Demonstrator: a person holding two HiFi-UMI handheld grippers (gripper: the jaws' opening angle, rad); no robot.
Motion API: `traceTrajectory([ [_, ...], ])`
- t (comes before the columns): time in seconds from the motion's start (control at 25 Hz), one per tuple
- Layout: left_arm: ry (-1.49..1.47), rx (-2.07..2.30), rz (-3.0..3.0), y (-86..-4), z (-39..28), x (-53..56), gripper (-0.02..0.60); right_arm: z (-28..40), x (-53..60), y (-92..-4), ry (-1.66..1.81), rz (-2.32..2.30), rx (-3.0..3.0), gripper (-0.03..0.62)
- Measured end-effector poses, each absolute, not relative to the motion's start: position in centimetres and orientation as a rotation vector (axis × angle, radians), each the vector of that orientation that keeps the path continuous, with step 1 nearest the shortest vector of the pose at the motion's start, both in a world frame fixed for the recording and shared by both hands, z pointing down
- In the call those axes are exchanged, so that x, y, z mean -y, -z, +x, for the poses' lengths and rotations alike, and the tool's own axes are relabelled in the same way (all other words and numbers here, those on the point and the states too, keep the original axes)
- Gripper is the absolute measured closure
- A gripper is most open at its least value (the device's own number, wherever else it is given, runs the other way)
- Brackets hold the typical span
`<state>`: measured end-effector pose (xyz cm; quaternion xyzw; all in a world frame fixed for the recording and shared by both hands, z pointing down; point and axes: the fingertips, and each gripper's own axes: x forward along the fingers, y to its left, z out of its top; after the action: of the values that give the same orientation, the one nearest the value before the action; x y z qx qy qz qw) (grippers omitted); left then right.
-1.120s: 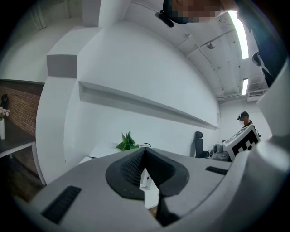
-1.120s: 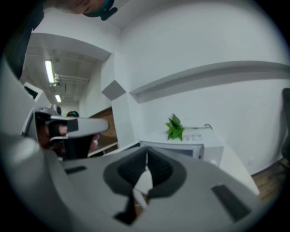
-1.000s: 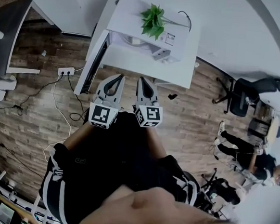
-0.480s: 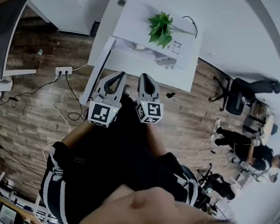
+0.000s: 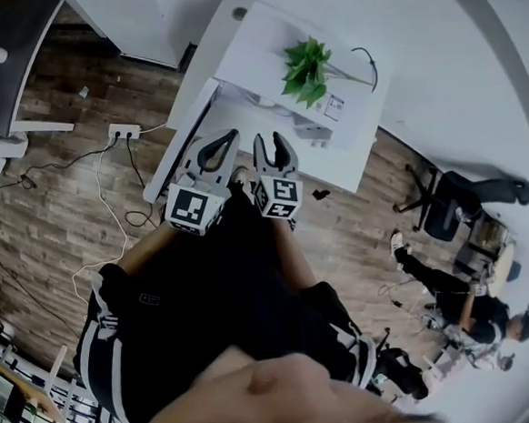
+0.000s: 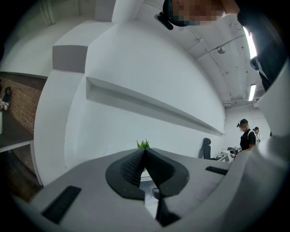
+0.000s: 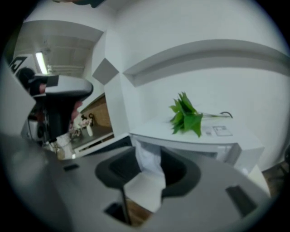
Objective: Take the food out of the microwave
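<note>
The food cannot be made out in any view. The head view looks too steeply down on the white box-shaped microwave (image 5: 273, 42) to show its inside or whether its door stands open, so the food is most likely still in there. The microwave sits at the back of the white counter (image 5: 244, 118), close to the wall. Its long axis runs along the counter's front edge, and a green leafy plant (image 5: 307, 70) lies on its top toward the right end. Its front faces the person across a bare strip of counter.

The right hand-held gripper (image 5: 274, 146) is near the counter's front edge, apart from the microwave, and points slightly downward at about the middle of the microwave's front. Its jaws stand apart and have just been opening. Nothing is between them; only the counter and floor show through the gap. The left hand-held gripper (image 5: 222, 143) is just beside it, toward the counter's left edge, with its jaws closed together on nothing.

The microwave's front lies straight ahead of both, beyond the bare strip. The right hand-held gripper looks the better placed, since it is lined up with the front and already parted. The coming reach would go straight ahead, squarely across the microwave's long axis.
</note>
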<state>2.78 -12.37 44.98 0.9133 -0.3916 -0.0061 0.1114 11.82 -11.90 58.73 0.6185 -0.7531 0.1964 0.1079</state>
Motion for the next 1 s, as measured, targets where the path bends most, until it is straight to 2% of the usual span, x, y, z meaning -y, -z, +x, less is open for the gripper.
traceTrajectory([
  [0.32,0.006,1.206,2.656,-45.5,3.7,13.9,0.552,12.8,15.2,-65.1,-0.74,1.715,2.145,0.333],
  [1.0,-0.039,1.228,2.62,-47.2,3.7,14.9,0.551,15.9,21.5,-75.0,-0.714,1.823,1.962,0.303],
])
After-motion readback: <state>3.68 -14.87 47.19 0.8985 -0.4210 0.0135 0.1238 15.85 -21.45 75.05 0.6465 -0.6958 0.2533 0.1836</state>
